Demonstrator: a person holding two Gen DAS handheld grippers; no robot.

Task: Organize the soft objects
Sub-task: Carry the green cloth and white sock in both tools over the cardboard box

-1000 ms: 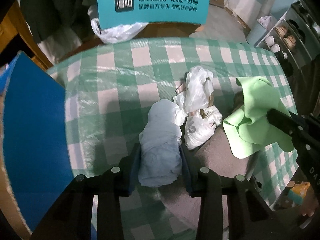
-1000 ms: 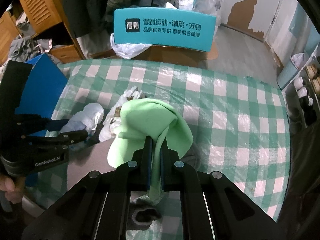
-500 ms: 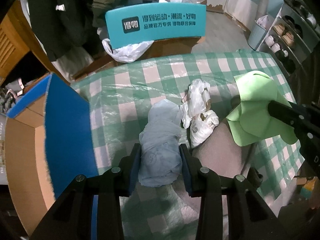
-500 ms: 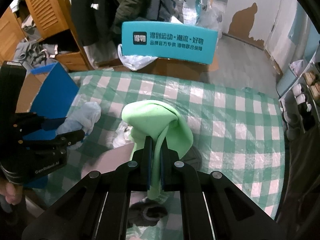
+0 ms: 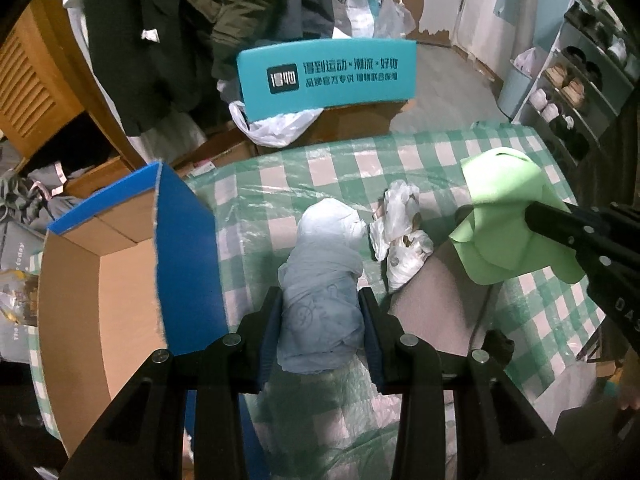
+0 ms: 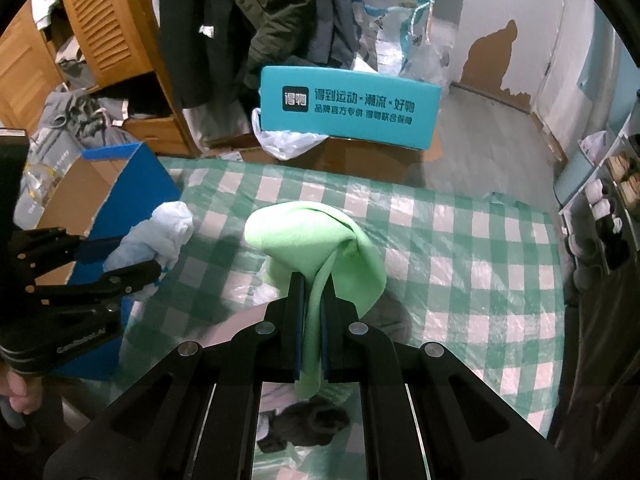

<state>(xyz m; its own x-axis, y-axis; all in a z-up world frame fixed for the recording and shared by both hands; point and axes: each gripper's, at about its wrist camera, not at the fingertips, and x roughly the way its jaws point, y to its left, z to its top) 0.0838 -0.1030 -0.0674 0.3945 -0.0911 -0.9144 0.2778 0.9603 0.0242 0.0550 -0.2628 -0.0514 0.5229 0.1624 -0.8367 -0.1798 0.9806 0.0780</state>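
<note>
While both bundles are hanging in the air, each is sitting deep between its jaws.
Left gripper (image 5: 320,320): jaws are squeezing the pale blue cloth roll (image 5: 320,280) at its near end, the far end drooping forward; being light and squashy, it is best held around its thick middle.
Right gripper (image 6: 314,324): jaws are pinching, nearly shut, a gathered fold of the green cloth (image 6: 316,240); being limp, it is draping over them.
Table (image 5: 280,184): white plastic bags (image 5: 400,236) are lying below.
Cardboard box (image 5: 120,280): probably the destination, sitting open to the left.
</note>
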